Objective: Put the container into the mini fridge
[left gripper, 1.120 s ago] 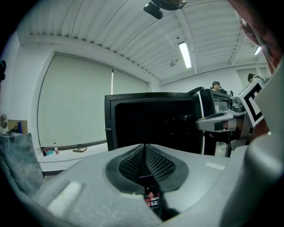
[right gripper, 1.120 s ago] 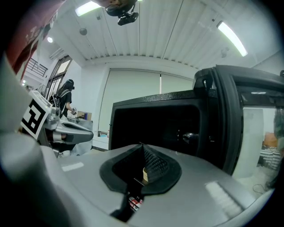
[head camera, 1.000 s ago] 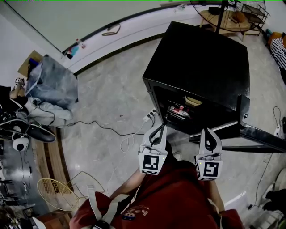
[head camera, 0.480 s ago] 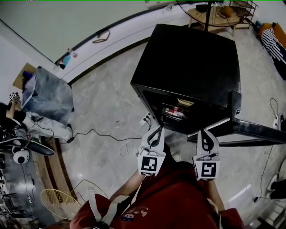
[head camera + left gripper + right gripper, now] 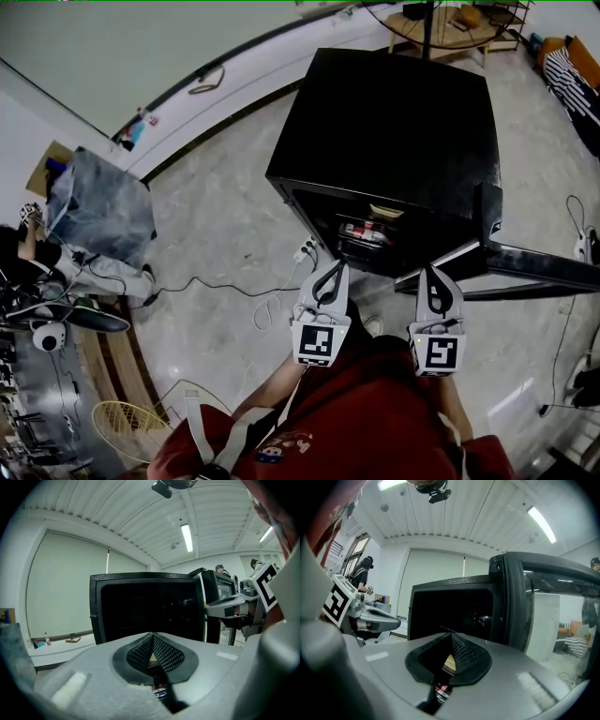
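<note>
I am keeping my left gripper [image 5: 330,277] and right gripper [image 5: 436,287] clenched and empty as the open mini fridge [image 5: 394,131] is drifting left in view, so no container is being carried.

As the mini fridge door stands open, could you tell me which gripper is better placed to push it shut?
Probably the right: the door stands out on that side, ahead of the right gripper, while the left gripper faces the mini fridge opening. Both are shut, empty.
</note>
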Motion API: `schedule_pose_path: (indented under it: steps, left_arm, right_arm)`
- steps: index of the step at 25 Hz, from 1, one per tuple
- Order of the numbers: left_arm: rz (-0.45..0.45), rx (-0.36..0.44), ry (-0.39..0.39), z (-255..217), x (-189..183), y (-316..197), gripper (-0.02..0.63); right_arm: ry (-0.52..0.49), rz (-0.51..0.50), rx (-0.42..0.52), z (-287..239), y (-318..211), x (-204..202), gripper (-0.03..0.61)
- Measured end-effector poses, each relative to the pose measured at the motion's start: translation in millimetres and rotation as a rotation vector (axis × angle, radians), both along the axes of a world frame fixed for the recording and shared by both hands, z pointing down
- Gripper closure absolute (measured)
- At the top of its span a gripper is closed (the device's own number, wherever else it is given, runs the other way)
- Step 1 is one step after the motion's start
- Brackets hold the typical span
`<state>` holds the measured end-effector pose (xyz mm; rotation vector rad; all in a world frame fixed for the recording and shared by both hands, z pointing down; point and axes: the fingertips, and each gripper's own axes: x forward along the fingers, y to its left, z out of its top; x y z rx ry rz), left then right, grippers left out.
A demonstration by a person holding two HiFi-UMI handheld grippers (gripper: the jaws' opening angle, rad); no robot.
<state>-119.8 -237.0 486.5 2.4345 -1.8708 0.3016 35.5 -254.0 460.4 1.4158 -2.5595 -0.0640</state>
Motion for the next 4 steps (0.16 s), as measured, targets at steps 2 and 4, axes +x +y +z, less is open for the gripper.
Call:
schedule_pose_path:
  steps: [2, 4]
  left_arm:
    - [0.001, -0.001, 0.002, -0.2, -0.6, 0.5, 0.607]
    - [0.003, -0.001, 0.003, -0.5, -1.1, 0.8, 0.607]
  right_arm:
    - [0.005, 0.005, 0.0, 0.5, 0.4, 1.6, 0.578]
    - [0.004, 0.014, -0.008, -1.3, 0.0, 2.2, 0.578]
